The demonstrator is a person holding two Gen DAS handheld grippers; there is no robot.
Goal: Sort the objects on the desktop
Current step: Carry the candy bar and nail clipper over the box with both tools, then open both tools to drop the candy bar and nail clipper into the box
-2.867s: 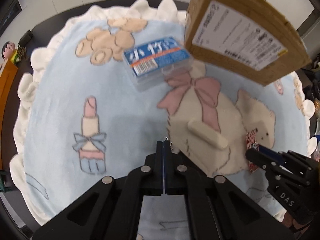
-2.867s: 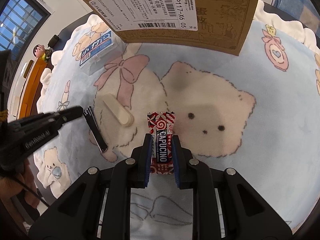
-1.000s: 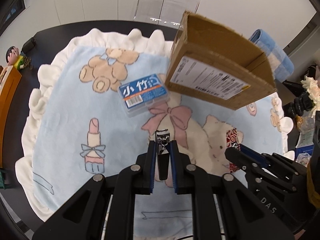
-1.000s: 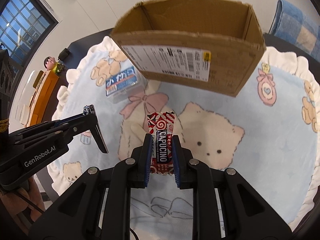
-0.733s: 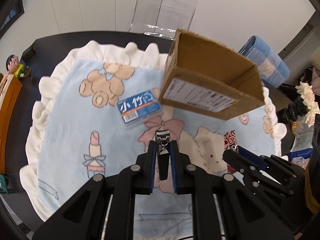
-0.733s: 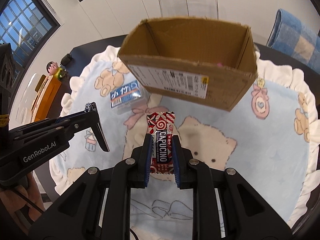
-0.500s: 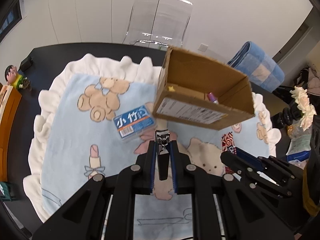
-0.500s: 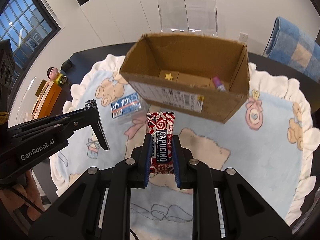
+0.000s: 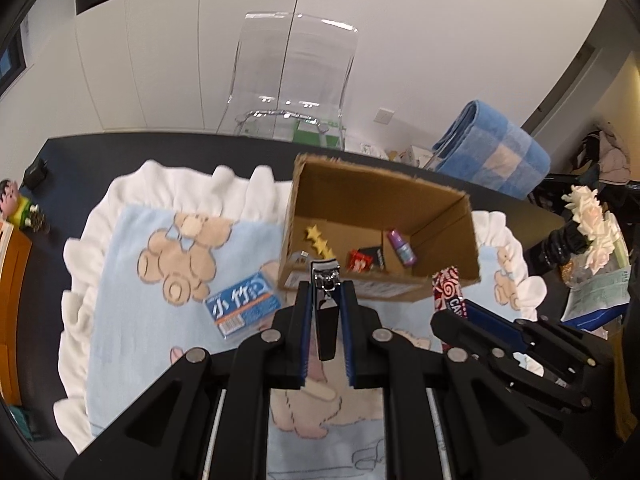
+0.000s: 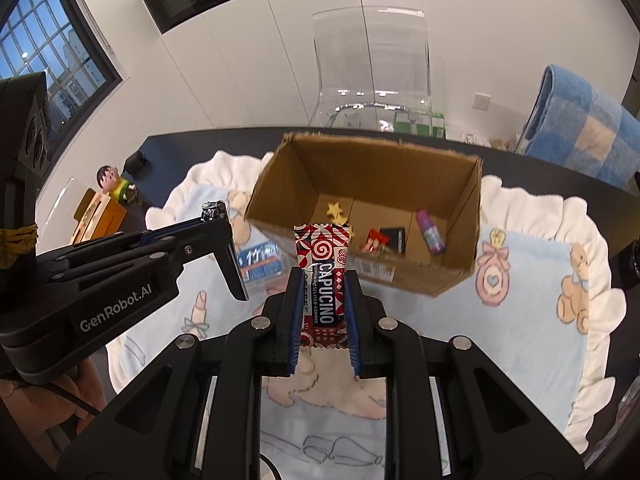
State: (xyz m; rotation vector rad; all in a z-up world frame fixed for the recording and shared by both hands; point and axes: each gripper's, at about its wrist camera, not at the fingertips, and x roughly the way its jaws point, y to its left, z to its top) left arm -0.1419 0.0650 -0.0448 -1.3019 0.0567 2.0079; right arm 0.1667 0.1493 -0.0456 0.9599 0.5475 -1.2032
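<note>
My left gripper (image 9: 326, 294) is shut on a black and silver nail clipper (image 9: 325, 312), held high in front of the open cardboard box (image 9: 436, 210). My right gripper (image 10: 322, 280) is shut on a red Capucino coffee sachet (image 10: 323, 276), also raised just short of the box's near wall (image 10: 400, 276). Inside the box lie yellow stars (image 10: 334, 209), a red packet (image 10: 372, 240), a black item (image 10: 394, 236) and a purple tube (image 10: 430, 232). A blue-labelled clear case (image 9: 242, 304) rests on the blanket left of the box.
The box stands on a pale blue cartoon blanket (image 10: 520, 292) with a white frilled edge, spread over a dark table (image 9: 100, 152). A clear chair (image 9: 296, 64) and a blue checked towel (image 9: 492, 152) are behind. A small figurine (image 9: 18, 204) stands at the left.
Both grippers have risen and tilted up with their objects, so the box's inside and the room behind have come into view. The box and the case have not moved.
</note>
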